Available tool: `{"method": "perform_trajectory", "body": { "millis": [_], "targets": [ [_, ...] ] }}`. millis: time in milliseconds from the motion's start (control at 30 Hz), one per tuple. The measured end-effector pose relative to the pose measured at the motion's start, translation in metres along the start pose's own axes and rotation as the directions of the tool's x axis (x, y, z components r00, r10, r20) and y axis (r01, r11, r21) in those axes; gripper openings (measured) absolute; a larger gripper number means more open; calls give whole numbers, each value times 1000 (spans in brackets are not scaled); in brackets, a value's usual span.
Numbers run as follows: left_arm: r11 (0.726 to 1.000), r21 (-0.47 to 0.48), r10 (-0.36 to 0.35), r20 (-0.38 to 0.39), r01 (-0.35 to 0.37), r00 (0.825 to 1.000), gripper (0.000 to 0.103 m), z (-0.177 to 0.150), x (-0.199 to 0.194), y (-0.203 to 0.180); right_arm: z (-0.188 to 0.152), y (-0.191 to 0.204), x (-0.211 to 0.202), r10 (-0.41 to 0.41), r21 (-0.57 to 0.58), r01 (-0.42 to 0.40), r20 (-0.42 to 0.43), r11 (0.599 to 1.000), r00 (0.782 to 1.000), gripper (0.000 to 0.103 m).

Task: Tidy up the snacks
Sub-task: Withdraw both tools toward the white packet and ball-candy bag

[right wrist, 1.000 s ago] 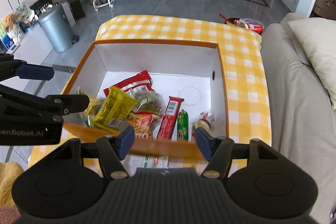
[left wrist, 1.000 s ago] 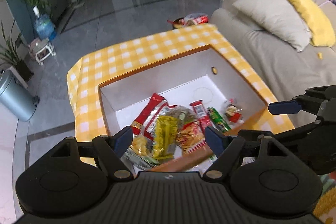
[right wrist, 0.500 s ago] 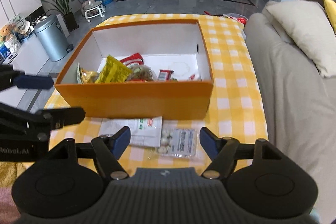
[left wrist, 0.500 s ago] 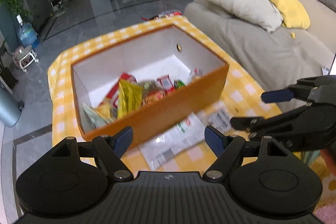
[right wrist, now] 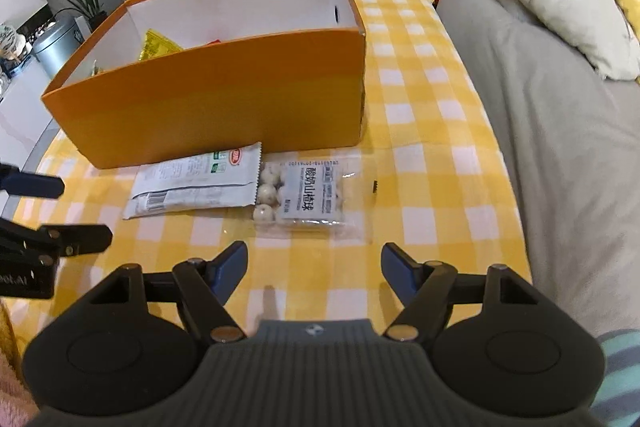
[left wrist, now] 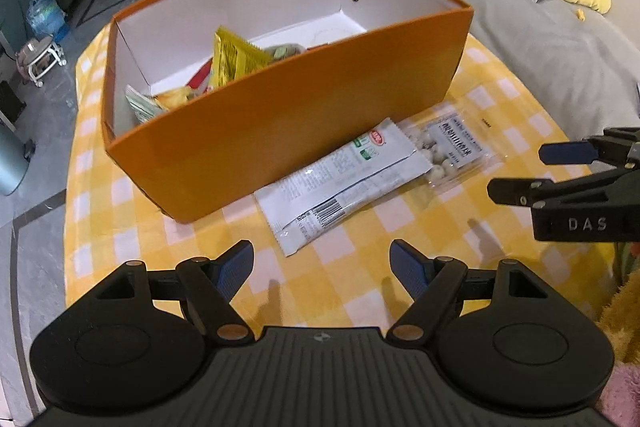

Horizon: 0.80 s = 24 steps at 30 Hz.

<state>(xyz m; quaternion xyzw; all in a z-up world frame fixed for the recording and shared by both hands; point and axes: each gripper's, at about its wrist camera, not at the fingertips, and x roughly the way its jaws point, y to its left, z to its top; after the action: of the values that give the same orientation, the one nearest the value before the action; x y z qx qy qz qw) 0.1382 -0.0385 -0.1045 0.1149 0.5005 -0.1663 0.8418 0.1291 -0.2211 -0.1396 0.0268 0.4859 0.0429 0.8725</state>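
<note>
1. Orange box (right wrist: 224, 107) already holds most snacks; two packets lie on the checked cloth (right wrist: 420, 195) outside it.
2. Our right gripper (right wrist: 314, 267) and left gripper (left wrist: 322, 265) both gape, holding nothing.
3. Next, we judge: grip the clear packet (right wrist: 308, 197) at twelve o'clock, beside the white packet (right wrist: 196, 183).

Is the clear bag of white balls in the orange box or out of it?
Out. The clear bag lies flat on the checked tablecloth just in front of the orange box, its left end under the white packet.
</note>
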Motion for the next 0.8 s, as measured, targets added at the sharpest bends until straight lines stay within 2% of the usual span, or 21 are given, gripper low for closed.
{"method": "perform_trajectory", "body": {
  "millis": [400, 700, 800],
  "targets": [
    [1000, 13, 13, -64, -13, 998, 91, 12, 38, 12, 13, 7, 29, -15, -5, 15, -21, 1000, 1000, 72],
    [1000, -19, -11, -110, 9, 994, 90, 18, 57, 16, 28, 4, 51, -12, -19, 11, -63, 1000, 998, 84],
    [1000, -20, -17, -122, 14, 992, 82, 19, 61, 15, 29, 4, 58, 0, -34, -3, -78, 999, 997, 84]
  ]
}}
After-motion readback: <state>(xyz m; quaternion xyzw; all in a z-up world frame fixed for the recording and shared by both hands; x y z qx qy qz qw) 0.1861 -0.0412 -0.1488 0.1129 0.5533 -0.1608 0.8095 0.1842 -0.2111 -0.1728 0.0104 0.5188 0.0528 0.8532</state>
